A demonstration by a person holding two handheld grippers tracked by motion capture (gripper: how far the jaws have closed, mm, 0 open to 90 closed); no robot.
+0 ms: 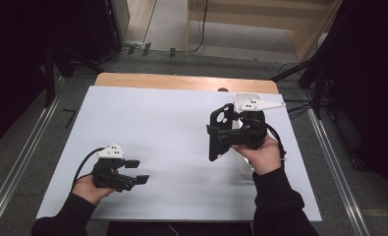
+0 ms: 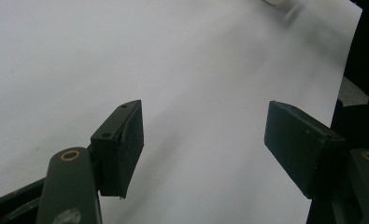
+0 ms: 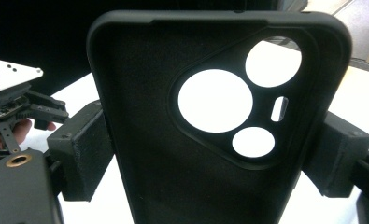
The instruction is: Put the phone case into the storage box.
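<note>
- Here, a black phone case (image 3: 210,126) stands upright above the right half of the white table (image 1: 172,123), its inner side and camera cutouts facing the right gripper's camera.
- The right gripper (image 1: 231,133) clamps the case by its long edges, one jaw on each side.
- The left gripper (image 1: 135,172), well apart near the table's front left, hovers with jaws spread wide on nothing.

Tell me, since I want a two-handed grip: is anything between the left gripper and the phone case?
Nothing visible: bare white table lies between the open left gripper and the phone case that the right gripper holds.
</note>
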